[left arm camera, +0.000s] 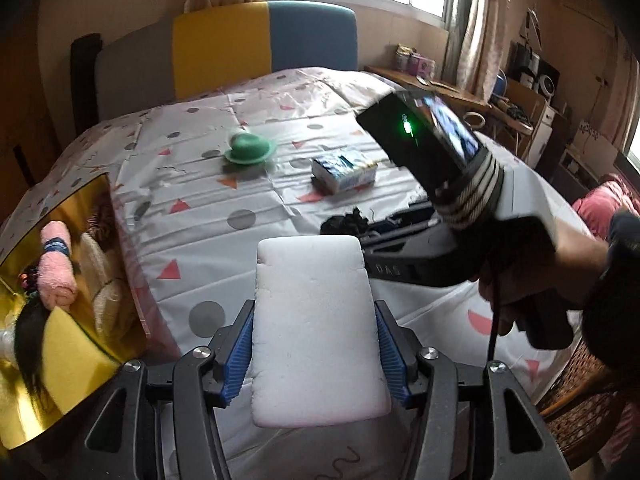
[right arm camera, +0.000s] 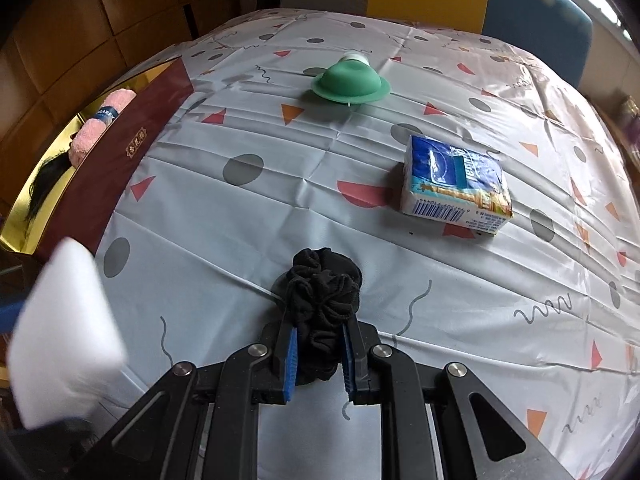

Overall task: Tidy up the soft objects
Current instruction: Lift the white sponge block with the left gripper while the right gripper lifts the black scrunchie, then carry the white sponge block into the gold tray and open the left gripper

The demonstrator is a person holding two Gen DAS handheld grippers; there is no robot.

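Observation:
My left gripper (left arm camera: 316, 344) is shut on a white foam sponge (left arm camera: 316, 320), held above the table beside the gold-lined box (left arm camera: 80, 216); the sponge also shows in the right wrist view (right arm camera: 64, 332). The box holds a rolled pink towel (left arm camera: 58, 272), a yellow sponge (left arm camera: 76, 340) and a black hair piece (left arm camera: 28, 336). My right gripper (right arm camera: 320, 356) is shut on a black scrunchie (right arm camera: 324, 296) low over the table. A green soft hat-shaped object (right arm camera: 351, 82) and a blue tissue pack (right arm camera: 456, 184) lie on the table.
The table has a patterned cloth (right arm camera: 280, 200). The box's dark red wall (right arm camera: 132, 152) stands at the left edge. A yellow-and-blue chair back (left arm camera: 264, 40) stands behind the table. The right hand-held gripper body (left arm camera: 460, 184) is to the right of the sponge.

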